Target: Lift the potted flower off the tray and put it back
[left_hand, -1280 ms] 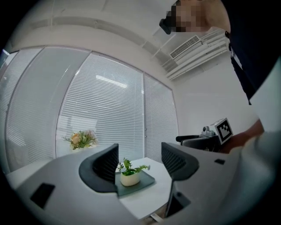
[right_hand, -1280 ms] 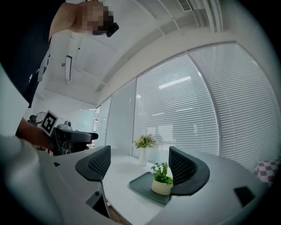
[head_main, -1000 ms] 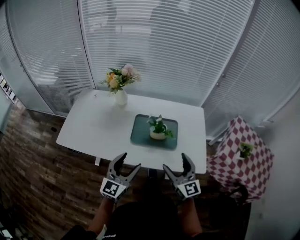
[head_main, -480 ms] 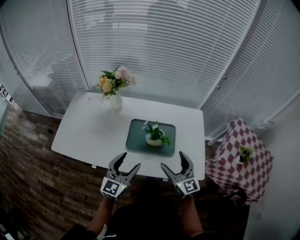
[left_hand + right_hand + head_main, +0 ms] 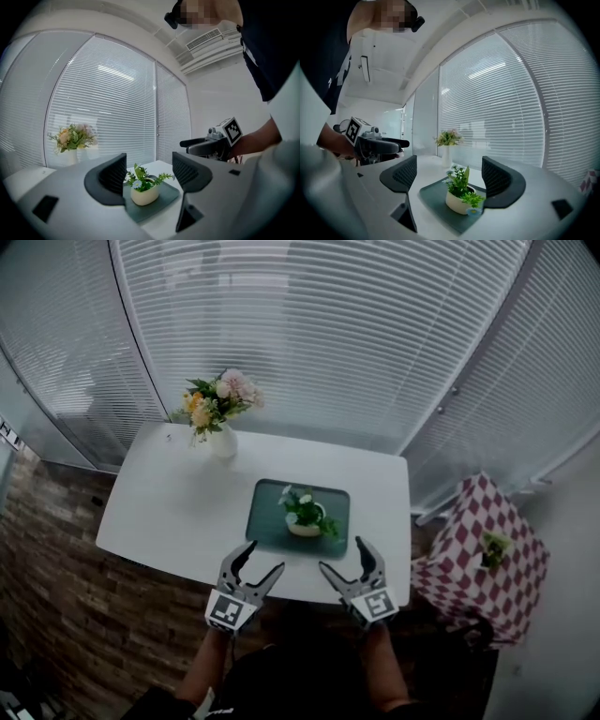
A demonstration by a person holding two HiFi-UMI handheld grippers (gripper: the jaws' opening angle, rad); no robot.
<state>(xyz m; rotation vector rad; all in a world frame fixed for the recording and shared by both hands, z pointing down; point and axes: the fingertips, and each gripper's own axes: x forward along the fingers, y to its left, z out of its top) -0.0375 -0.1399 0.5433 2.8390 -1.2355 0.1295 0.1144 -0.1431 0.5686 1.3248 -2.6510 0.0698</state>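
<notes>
- Left tool and right tool: both jaws wide apart, nothing held.
- The 2 tools now hang over the counter's near edge, closer than 1 s ago.
- The pot sits unmoved on the tray, just ahead of both tools.
- A vase stands at the far left.

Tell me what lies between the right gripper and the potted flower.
Only bare table and the tray's front part lie between the right gripper and the potted flower, per the head view.
</notes>
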